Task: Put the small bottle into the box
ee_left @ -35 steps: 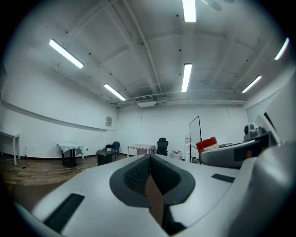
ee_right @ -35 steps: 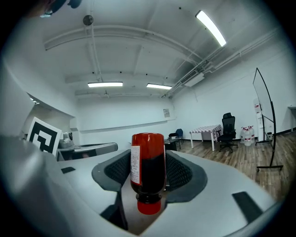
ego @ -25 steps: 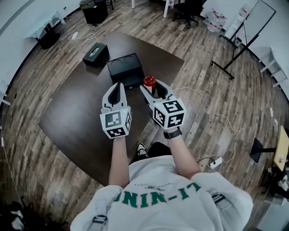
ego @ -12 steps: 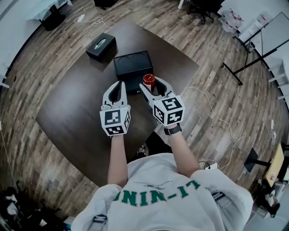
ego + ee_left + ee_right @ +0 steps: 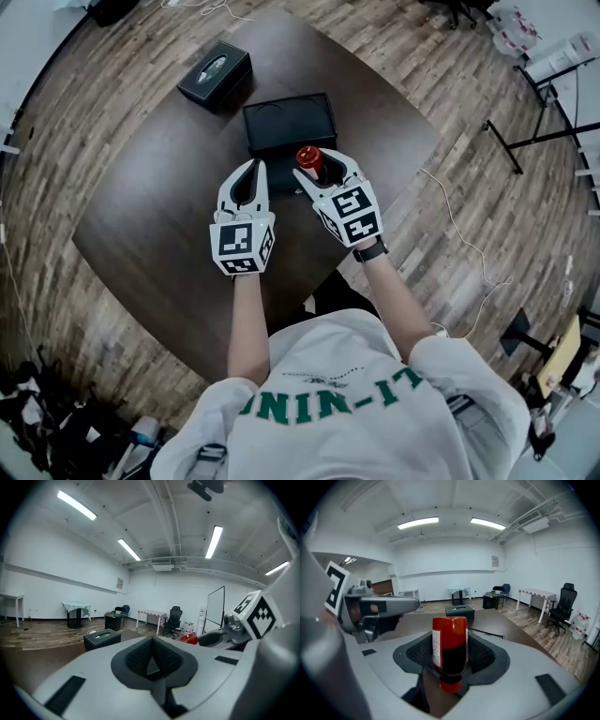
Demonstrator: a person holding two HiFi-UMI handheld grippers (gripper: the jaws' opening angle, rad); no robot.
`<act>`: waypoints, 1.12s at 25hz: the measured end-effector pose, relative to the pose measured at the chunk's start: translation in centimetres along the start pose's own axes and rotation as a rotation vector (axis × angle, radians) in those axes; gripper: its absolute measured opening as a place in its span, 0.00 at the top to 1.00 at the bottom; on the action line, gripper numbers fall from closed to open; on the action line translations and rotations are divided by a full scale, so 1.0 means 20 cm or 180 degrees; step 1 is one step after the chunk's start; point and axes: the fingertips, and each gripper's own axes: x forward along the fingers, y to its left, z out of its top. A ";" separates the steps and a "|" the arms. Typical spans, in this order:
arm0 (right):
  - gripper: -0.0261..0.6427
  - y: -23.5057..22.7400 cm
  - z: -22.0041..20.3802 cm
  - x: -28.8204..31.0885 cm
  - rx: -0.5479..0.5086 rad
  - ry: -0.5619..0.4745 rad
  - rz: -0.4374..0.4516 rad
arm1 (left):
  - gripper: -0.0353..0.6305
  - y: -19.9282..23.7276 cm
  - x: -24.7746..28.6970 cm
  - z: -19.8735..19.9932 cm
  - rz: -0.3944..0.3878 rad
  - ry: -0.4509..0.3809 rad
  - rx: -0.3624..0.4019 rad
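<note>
Right gripper view: the right gripper (image 5: 450, 654) grasps the bottle (image 5: 450, 637) by its body at frame centre, cap toward the camera. It looks rigid, light and smooth, so a mid-body hold suits it. The left gripper (image 5: 152, 660) is clenched, empty. In the head view the bottle sits just below the box (image 5: 289, 122), whose interior is indistinct.

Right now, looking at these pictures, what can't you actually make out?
- Print on the label of the bottle: in the right gripper view, it is too small and turned to the side.
- Cap end of the bottle: in the head view, it is covered by the right gripper that grips it.
- Inside of the box: in the head view, it is too dark to tell whether anything lies in it.
</note>
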 end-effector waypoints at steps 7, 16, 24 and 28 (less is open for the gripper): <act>0.61 -0.04 -0.24 0.35 -0.0675 0.0588 0.0508 | 0.93 0.11 0.14 -0.10 0.0043 0.0099 -0.0001; 0.61 -0.05 -0.58 0.65 -0.1330 0.1279 0.1090 | 0.93 0.19 0.26 -0.22 0.0098 0.0257 -0.0042; 0.61 -0.08 -0.79 0.76 -0.1737 0.1708 0.1260 | 0.93 0.22 0.28 -0.30 0.0120 0.0357 -0.0054; 0.61 -0.07 -0.84 0.80 -0.1905 0.1823 0.1285 | 0.93 0.24 0.30 -0.32 0.0121 0.0392 -0.0069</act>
